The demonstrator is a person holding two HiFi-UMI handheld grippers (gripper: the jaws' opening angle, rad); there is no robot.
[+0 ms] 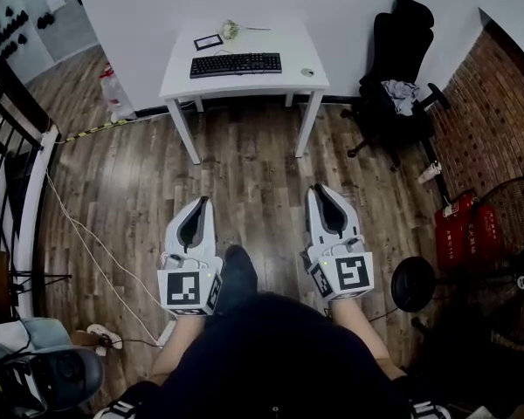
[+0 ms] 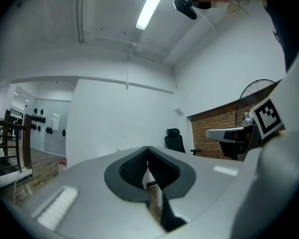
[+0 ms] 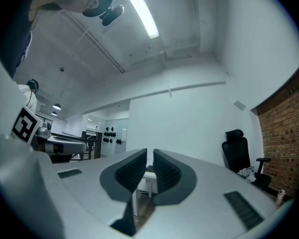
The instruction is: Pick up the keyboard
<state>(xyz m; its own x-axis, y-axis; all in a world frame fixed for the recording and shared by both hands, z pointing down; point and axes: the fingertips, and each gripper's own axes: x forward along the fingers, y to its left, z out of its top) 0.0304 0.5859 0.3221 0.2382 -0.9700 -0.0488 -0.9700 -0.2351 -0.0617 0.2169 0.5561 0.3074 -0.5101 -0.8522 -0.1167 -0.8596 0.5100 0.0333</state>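
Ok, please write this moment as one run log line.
stage: not started | left tongs: shut, empty | right tongs: shut, empty | keyboard: on table, untouched, well ahead of both tongs

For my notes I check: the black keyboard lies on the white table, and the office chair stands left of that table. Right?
No. The head view shows the office chair right of the white table; the black keyboard does lie on it.

Left gripper (image 1: 202, 202), right gripper (image 1: 320, 190): white, black-ribbed fingers (image 3: 128, 172).
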